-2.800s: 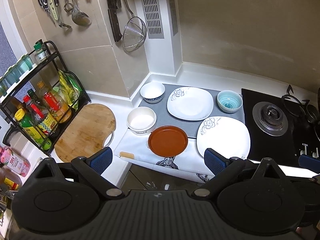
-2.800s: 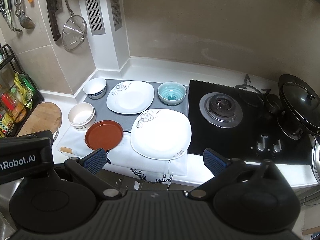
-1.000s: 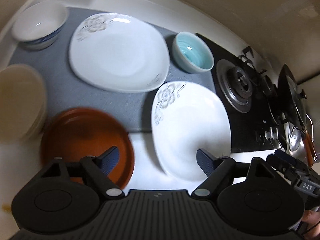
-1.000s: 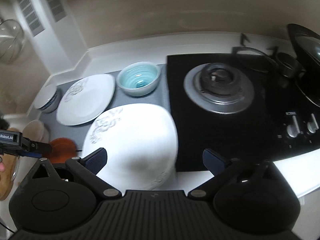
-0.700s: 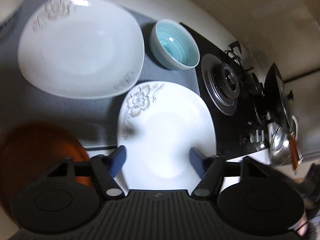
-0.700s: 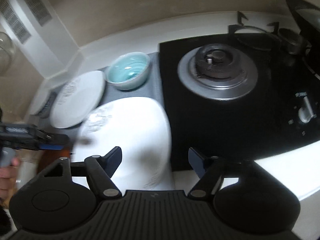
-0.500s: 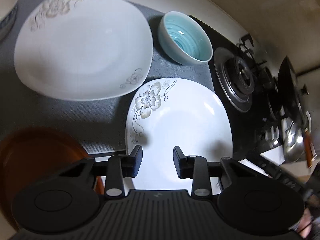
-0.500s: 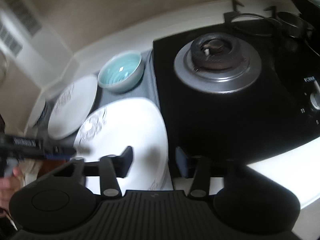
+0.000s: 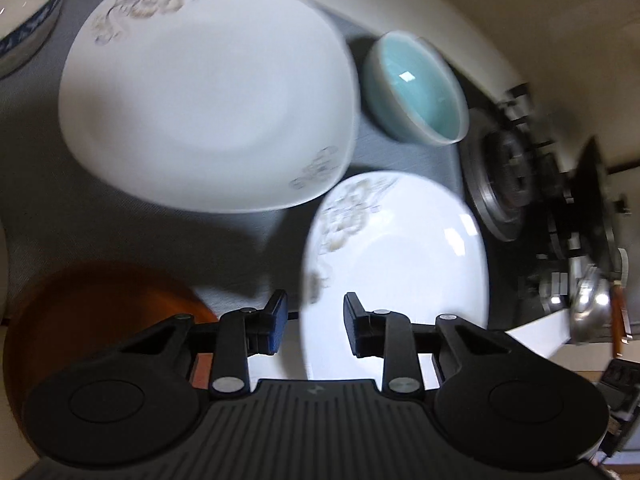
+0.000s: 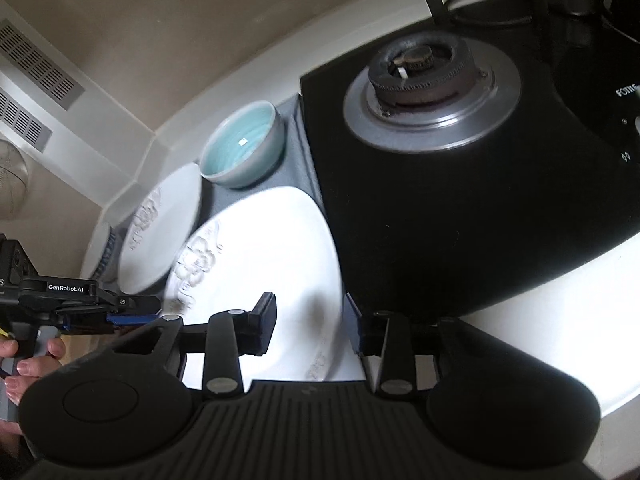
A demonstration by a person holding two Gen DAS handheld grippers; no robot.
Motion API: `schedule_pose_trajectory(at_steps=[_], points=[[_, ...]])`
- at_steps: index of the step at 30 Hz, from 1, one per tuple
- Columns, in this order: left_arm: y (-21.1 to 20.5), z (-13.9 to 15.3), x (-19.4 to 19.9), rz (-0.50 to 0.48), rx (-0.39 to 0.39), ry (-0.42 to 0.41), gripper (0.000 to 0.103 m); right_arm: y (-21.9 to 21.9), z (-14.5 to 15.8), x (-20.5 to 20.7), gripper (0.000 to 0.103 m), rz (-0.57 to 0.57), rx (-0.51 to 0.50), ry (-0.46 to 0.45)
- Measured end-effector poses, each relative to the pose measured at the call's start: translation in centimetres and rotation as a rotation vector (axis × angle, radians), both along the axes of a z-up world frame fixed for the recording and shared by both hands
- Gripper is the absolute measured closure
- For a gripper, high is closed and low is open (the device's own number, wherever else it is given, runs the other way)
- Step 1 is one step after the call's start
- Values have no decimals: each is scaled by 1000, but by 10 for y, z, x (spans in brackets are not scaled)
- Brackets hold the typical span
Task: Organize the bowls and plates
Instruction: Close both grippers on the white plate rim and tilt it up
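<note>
While both of my hands are low over the tabletop, the widest thing before me is the black hob, filling my right wrist view from 12 to 3 o'clock. Beside it lies the grey mat that carries most of the crockery. On the mat the far white plate sits at 11 o'clock in my left view. The near white plate, which I judge to be the one I am after, lies just beside it at 1 o'clock, its flower print on the end away from me and its length running from 12 to 6. A brown plate lies at 9 o'clock from my left jaws and takes no part yet. The teal bowl stands past the near plate at 1 o'clock, and a blue-rimmed bowl peeps in at the far 10 o'clock corner. My left gripper has just been closing and stands narrowed, with that plate's left rim running up through the gap; I see no pad pressing on it, so it holds nothing. My right gripper has likewise just been closing, straddling the right rim beside the hob, also unclamped. So the plate lies between my two hands, each at its own rim and neither clearly nearer. The lift, I judge, depends on both pairs of jaws biting opposite edges evenly, or the plate may tip towards the hob.
</note>
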State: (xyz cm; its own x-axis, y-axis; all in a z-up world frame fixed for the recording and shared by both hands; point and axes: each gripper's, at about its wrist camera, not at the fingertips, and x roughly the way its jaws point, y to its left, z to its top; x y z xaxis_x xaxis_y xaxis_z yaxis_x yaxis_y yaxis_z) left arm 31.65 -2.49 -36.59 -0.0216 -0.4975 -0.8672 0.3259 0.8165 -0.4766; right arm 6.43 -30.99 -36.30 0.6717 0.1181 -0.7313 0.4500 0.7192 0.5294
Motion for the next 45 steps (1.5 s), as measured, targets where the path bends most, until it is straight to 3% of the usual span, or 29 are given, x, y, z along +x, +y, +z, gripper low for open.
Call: schedule_pose_trajectory(at_steps=[4, 8, 11, 17, 23, 28, 30, 34, 38, 41, 45], points=[[-7, -12, -3, -27, 57, 2, 62, -3, -14, 2, 62, -22, 32, 23], [-15, -13, -3, -57, 39, -8, 63, -3, -28, 2, 62, -35, 94, 20], [-15, -16, -5, -61, 4, 41, 71, 0, -30, 4, 62, -29, 109, 18], [-17, -13, -16, -108, 6, 44, 71, -4, -26, 3, 81, -3, 131, 19], [-16, -15, -36, -143, 37, 48, 71, -5, -23, -14, 82, -3, 147, -1], [-11, -22, -40, -103, 35, 71, 71, -11, -36, -24, 83, 10, 252, 7], [-11, -21, -41, -106, 25, 65, 65, -18, -46, -30, 90, -29, 329, -8], [-23, -18, -45, -122, 29, 57, 49, -18, -67, -27, 90, 0, 435, -6], [-31, -12, -51, -152, 74, -44, 57, -10, -77, -21, 86, -2, 467, -29], [-29, -11, -51, -160, 101, -59, 75, -11, -82, -24, 86, -33, 505, -47], [-24, -11, -51, -162, 89, -52, 76, -5, -71, -22, 86, 23, 426, -21]])
